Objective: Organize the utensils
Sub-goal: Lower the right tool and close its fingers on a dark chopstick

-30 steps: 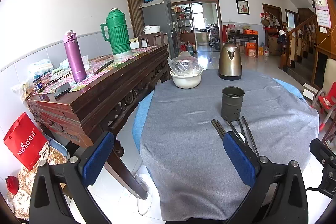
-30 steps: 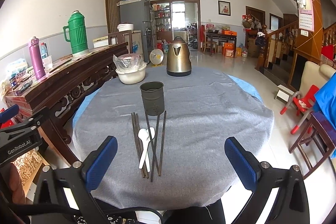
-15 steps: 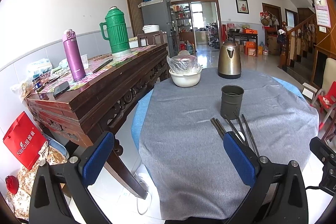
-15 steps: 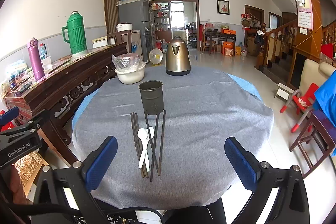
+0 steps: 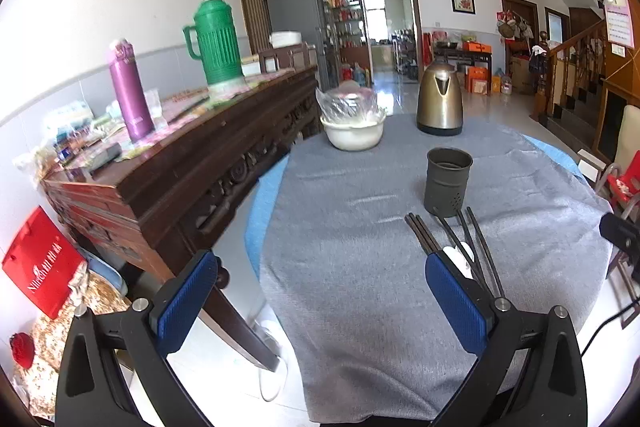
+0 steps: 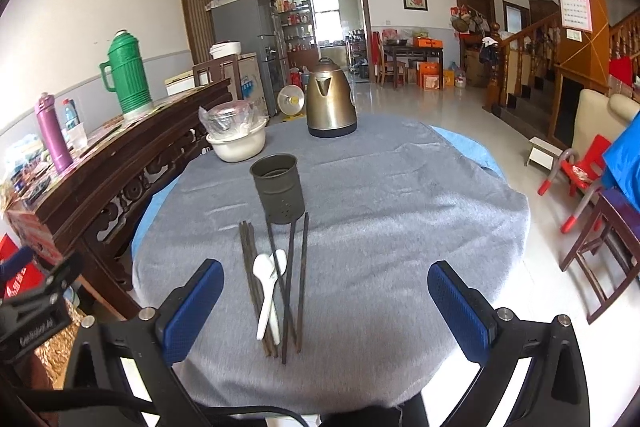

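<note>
A dark metal utensil cup [image 6: 277,194] [image 5: 447,187] stands upright on the grey tablecloth [image 6: 400,211]. Just in front of it lie several dark chopsticks [image 6: 298,267] [image 5: 424,239] and two white spoons [image 6: 267,291] [image 5: 460,255], side by side. My right gripper [image 6: 320,303] hovers open near the table's front edge, with the utensils between and ahead of its blue pads. My left gripper [image 5: 320,295] is open too, over the table's left edge, its right pad covering the near ends of the utensils.
A brass kettle [image 6: 330,107] and a white bowl covered in plastic [image 6: 236,139] stand at the far side. A dark wooden sideboard [image 5: 180,163] with a green thermos [image 5: 216,43] and a purple flask [image 5: 130,91] runs along the left. Chairs [image 6: 592,235] stand at the right.
Both grippers have edged slightly forward toward the table. Both stay open and the utensils lie where they were.
</note>
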`<state>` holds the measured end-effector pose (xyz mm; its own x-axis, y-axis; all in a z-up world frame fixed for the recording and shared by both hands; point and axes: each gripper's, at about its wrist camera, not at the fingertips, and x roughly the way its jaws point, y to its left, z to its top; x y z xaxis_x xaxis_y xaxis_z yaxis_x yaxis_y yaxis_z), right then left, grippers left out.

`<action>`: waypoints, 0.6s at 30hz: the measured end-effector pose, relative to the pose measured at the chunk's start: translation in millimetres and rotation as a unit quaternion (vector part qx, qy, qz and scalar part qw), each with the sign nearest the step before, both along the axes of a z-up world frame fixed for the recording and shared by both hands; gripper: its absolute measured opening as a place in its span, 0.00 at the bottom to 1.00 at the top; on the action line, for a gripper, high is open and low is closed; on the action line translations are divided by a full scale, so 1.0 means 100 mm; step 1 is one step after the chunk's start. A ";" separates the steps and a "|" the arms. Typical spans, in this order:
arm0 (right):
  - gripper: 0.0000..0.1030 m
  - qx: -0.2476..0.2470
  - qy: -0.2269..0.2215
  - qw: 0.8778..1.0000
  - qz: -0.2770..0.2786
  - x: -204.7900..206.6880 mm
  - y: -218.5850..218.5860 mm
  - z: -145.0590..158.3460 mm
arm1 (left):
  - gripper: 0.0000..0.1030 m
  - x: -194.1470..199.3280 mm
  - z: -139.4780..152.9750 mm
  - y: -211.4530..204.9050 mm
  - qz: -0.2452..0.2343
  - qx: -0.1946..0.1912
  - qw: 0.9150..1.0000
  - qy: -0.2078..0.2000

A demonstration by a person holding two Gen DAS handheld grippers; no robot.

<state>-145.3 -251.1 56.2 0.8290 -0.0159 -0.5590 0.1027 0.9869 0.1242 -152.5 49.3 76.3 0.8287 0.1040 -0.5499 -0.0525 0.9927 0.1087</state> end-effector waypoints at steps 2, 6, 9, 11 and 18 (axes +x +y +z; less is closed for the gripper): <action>0.99 0.009 0.008 1.000 0.006 0.14 -0.05 -0.01 | 1.00 0.17 -0.06 0.05 -0.020 -0.031 0.999 0.031; 0.99 0.041 0.036 0.998 0.030 0.56 -0.18 -0.08 | 1.00 0.56 -0.27 0.11 -0.041 -0.061 0.994 0.087; 0.89 0.078 0.065 0.993 0.055 0.93 -0.26 -0.22 | 0.99 0.79 -0.45 0.13 -0.046 -0.087 0.989 0.115; 0.76 0.106 0.089 0.988 0.071 1.20 -0.28 -0.36 | 0.93 0.98 -0.58 0.13 -0.052 -0.109 0.983 0.139; 0.38 0.166 0.177 0.965 0.103 2.01 -0.20 -0.96 | 0.55 1.63 -0.98 0.00 -0.069 -0.158 0.961 0.218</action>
